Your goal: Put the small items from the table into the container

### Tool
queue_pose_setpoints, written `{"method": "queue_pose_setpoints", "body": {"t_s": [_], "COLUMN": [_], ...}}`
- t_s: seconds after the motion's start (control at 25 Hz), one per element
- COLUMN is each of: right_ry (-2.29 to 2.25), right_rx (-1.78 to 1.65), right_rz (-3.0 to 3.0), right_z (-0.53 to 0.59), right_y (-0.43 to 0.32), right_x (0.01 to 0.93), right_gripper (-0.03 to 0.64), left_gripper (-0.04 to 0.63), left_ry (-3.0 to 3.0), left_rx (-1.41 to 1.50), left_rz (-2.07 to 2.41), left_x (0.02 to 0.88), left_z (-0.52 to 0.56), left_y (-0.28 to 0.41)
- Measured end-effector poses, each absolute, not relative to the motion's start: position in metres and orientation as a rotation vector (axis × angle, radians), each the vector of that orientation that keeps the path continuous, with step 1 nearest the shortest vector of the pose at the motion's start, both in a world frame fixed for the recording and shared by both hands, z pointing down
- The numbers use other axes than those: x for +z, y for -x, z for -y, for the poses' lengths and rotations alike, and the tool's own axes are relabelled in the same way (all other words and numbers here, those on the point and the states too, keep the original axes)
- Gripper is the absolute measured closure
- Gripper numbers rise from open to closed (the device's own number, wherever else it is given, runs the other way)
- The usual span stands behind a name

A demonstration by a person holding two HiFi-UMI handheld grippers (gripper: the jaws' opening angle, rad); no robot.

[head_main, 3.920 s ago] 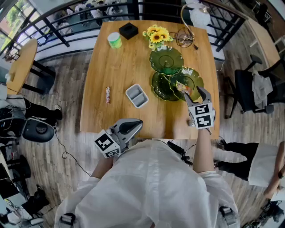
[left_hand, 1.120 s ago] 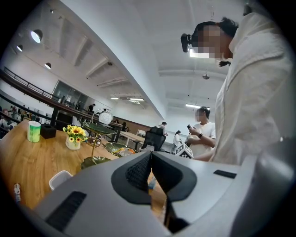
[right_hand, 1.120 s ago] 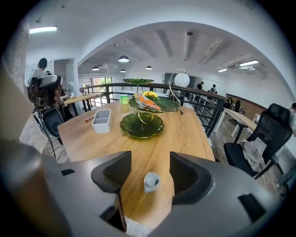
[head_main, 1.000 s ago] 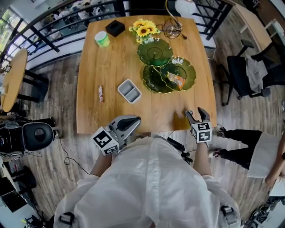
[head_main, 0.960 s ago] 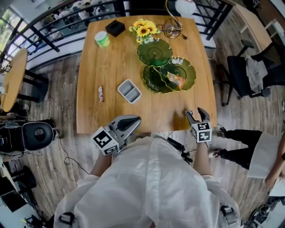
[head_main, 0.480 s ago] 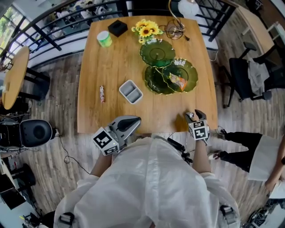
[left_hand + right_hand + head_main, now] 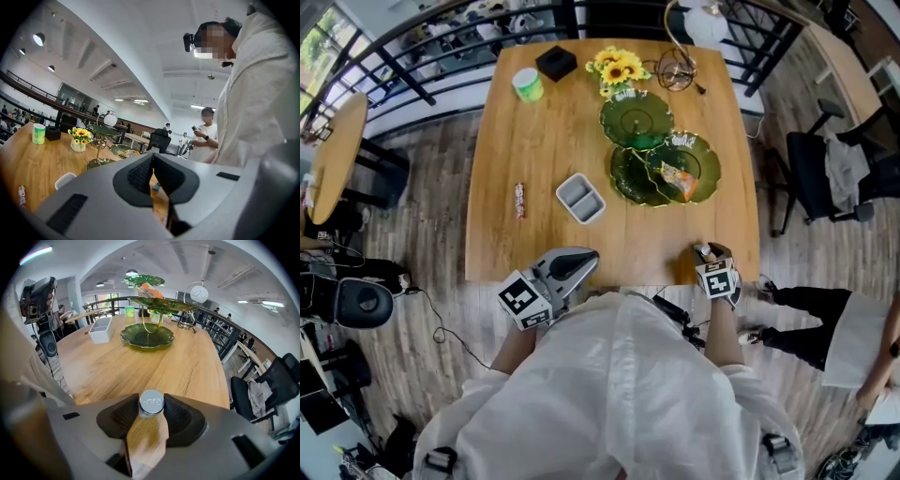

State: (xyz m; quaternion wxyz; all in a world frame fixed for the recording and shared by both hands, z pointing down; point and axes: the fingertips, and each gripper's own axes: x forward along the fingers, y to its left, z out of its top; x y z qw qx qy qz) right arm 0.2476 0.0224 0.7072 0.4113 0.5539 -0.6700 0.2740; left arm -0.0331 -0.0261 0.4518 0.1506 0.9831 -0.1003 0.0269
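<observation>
A small silver cylinder (image 7: pixel 151 402) stands on the wooden table (image 7: pixel 544 141) near its front right edge. My right gripper (image 7: pixel 151 412) points down at it. Its jaws are closing, and both pads touch the cylinder's sides. In the head view this gripper (image 7: pixel 710 251) is at the table's near edge. The grey two-part container (image 7: pixel 581 199) lies mid-table, with a wrapped candy bar (image 7: pixel 519 200) to its left. My left gripper (image 7: pixel 589 256) hangs level at the front edge, shut and empty, its jaws (image 7: pixel 153 161) pressed together.
Green tiered plates (image 7: pixel 661 169) stand right of the container and hold an orange snack packet (image 7: pixel 677 176). Sunflowers (image 7: pixel 622 67), a green cup (image 7: pixel 526 84) and a black box (image 7: pixel 556 63) sit at the far edge. An office chair (image 7: pixel 830 178) is off to the right.
My right gripper came back from the green plates to the table's front right edge, sank toward the tabletop, and its jaws narrowed round the silver cylinder. The left gripper stayed still.
</observation>
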Motion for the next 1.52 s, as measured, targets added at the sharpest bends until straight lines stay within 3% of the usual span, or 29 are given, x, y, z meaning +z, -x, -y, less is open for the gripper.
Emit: {"method": "queue_pose_setpoints", "body": {"t_s": [0.88, 1.52], "right_ry": [-1.416, -1.749], "right_rx": [0.688, 0.540], "right_rz": [1.696, 1.825], "right_z": [-0.016, 0.016], "right_y": [-0.247, -0.271], "right_x": [0.700, 0.577], "right_gripper": [0.457, 0.457], "left_gripper": [0.588, 0.588], "left_ry": [-2.826, -2.827], "left_rx": [0.078, 0.072], "left_rz": [0.300, 0.285], "left_x": [0.453, 0.452], "left_z": [0.027, 0.029], "left_y": [0.036, 0.028]}}
